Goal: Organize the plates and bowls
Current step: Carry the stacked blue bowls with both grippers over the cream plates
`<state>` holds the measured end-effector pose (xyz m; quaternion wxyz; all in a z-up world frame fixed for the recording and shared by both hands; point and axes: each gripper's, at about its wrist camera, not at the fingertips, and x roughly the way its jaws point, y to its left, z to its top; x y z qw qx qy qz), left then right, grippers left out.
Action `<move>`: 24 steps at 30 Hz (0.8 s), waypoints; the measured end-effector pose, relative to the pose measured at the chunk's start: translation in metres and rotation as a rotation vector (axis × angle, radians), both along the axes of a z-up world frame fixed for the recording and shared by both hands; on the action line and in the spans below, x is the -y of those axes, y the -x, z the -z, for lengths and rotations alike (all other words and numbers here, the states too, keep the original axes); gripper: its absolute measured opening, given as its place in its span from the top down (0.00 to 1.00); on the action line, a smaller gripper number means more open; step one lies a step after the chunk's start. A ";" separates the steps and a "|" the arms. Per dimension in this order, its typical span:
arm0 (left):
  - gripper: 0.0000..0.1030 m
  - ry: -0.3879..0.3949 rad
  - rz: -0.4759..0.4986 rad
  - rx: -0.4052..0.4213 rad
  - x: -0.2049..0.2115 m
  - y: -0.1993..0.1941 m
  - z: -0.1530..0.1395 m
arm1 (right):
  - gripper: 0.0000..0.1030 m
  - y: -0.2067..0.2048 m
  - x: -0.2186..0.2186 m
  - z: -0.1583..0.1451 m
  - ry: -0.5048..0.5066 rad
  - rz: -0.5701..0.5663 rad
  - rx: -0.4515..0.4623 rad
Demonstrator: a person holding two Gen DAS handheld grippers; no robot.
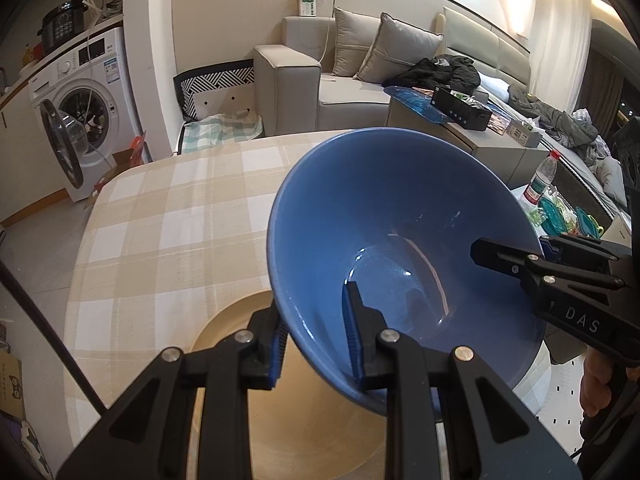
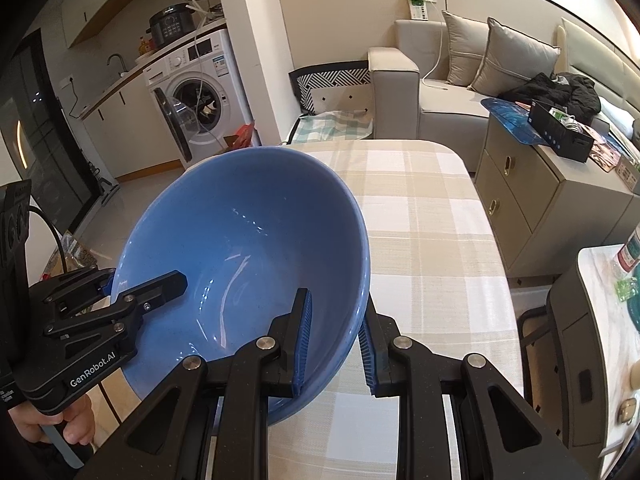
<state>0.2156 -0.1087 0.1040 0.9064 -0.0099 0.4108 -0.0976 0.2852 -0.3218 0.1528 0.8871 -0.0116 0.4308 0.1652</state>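
Note:
A large blue bowl (image 1: 400, 216) is held above the checked tablecloth by both grippers. My left gripper (image 1: 316, 340) is shut on its rim, one finger inside and one outside. My right gripper (image 2: 336, 344) is shut on the opposite rim of the same bowl (image 2: 248, 240) in the same way. Each gripper shows in the other's view: the right one (image 1: 516, 256) at the right, the left one (image 2: 140, 292) at the lower left. A tan plate (image 1: 320, 432) lies on the table under the bowl, partly hidden by it and my left fingers.
The table with the beige checked cloth (image 2: 432, 240) stretches ahead. Beyond it stand a sofa (image 2: 440, 96), a beige cabinet (image 2: 540, 200) and a washing machine (image 2: 196, 92) with its door open. A side table with a bottle (image 1: 540, 178) is at the right.

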 end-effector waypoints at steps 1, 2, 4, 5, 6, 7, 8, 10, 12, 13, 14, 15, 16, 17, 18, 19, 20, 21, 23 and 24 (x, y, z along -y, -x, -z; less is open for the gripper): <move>0.77 0.000 -0.005 -0.001 -0.003 0.001 0.000 | 0.78 0.000 -0.003 0.000 -0.001 -0.006 -0.001; 0.77 -0.001 -0.009 -0.002 -0.005 0.003 0.001 | 0.78 0.000 -0.005 0.001 -0.001 -0.011 -0.002; 0.77 -0.001 -0.020 -0.005 -0.011 0.006 0.003 | 0.78 0.000 -0.011 0.001 -0.001 -0.022 -0.004; 0.77 0.000 -0.025 -0.007 -0.014 0.007 0.003 | 0.78 0.001 -0.015 0.002 -0.002 -0.028 -0.007; 0.77 -0.001 -0.031 -0.009 -0.017 0.009 0.004 | 0.78 0.002 -0.018 0.003 -0.001 -0.034 -0.009; 0.77 -0.001 -0.036 -0.010 -0.020 0.011 0.005 | 0.78 0.003 -0.021 0.004 0.000 -0.039 -0.010; 0.77 -0.002 -0.041 -0.011 -0.022 0.012 0.006 | 0.78 0.004 -0.024 0.005 0.001 -0.045 -0.011; 0.77 -0.003 -0.051 -0.014 -0.027 0.015 0.007 | 0.78 0.005 -0.031 0.006 0.001 -0.055 -0.015; 0.77 -0.003 -0.060 -0.018 -0.032 0.019 0.010 | 0.78 0.007 -0.037 0.008 0.001 -0.064 -0.019; 0.77 -0.003 -0.065 -0.020 -0.035 0.020 0.011 | 0.78 0.009 -0.041 0.009 0.002 -0.070 -0.020; 0.77 -0.002 -0.070 -0.022 -0.038 0.022 0.012 | 0.78 0.010 -0.043 0.009 0.002 -0.074 -0.022; 0.77 -0.002 -0.073 -0.024 -0.040 0.023 0.013 | 0.78 0.010 -0.045 0.010 0.001 -0.078 -0.025; 0.77 -0.002 -0.077 -0.028 -0.041 0.025 0.014 | 0.78 0.011 -0.047 0.011 0.001 -0.081 -0.027; 0.77 -0.001 -0.082 -0.031 -0.044 0.026 0.015 | 0.78 0.012 -0.050 0.012 0.003 -0.085 -0.029; 0.77 -0.002 -0.085 -0.035 -0.046 0.027 0.017 | 0.78 0.013 -0.053 0.014 0.005 -0.090 -0.033; 0.77 -0.003 -0.087 -0.037 -0.047 0.029 0.018 | 0.78 0.013 -0.055 0.015 0.006 -0.095 -0.038; 0.77 -0.003 -0.090 -0.042 -0.049 0.031 0.020 | 0.78 0.013 -0.058 0.017 0.007 -0.100 -0.041; 0.77 -0.003 -0.092 -0.045 -0.051 0.032 0.022 | 0.78 0.014 -0.060 0.019 0.007 -0.105 -0.047; 0.77 -0.005 -0.100 -0.055 -0.055 0.035 0.026 | 0.78 0.015 -0.064 0.023 0.009 -0.114 -0.055; 0.77 -0.005 -0.103 -0.058 -0.056 0.036 0.028 | 0.78 0.015 -0.067 0.025 0.010 -0.118 -0.060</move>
